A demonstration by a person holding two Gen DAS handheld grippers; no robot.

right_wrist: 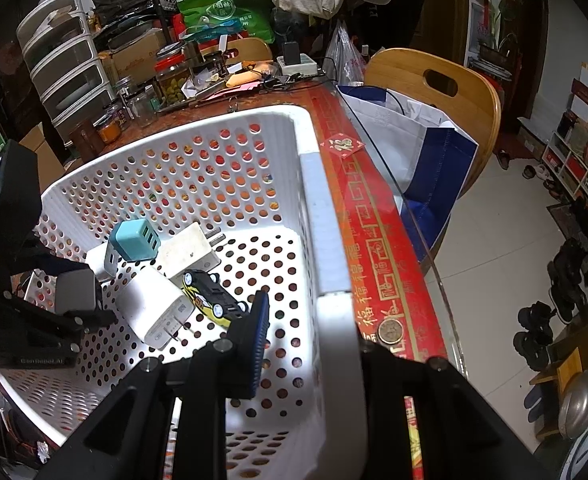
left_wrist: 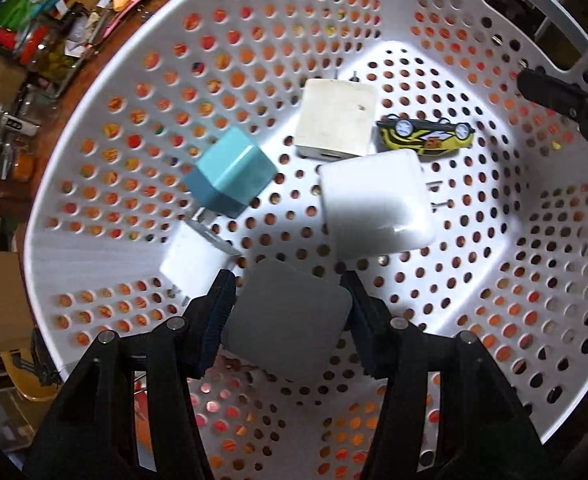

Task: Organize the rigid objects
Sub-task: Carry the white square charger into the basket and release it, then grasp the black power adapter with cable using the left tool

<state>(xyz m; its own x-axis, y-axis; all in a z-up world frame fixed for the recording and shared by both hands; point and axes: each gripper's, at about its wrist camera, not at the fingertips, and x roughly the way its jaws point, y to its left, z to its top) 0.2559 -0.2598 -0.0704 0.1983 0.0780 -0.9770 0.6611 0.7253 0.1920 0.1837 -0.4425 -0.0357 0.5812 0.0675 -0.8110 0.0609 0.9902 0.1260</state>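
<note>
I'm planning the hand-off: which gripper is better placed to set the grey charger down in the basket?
Left. The left gripper already has the grey charger between its fingers, inside the white basket. The right gripper is clamped on the basket's rim.

We see white perforated basket (left_wrist: pixel 106 128) on counter. Inside: teal cube charger (left_wrist: pixel 230 172) tilted on small white charger (left_wrist: pixel 192 262); cream adapter (left_wrist: pixel 335 118) flat; large white adapter (left_wrist: pixel 373 204) lying with prongs sideways; yellow-black toy car (left_wrist: pixel 425 136) on its side beside them. Grey block (left_wrist: pixel 286 320) sits between left tongs (left_wrist: pixel 290 292).
</note>
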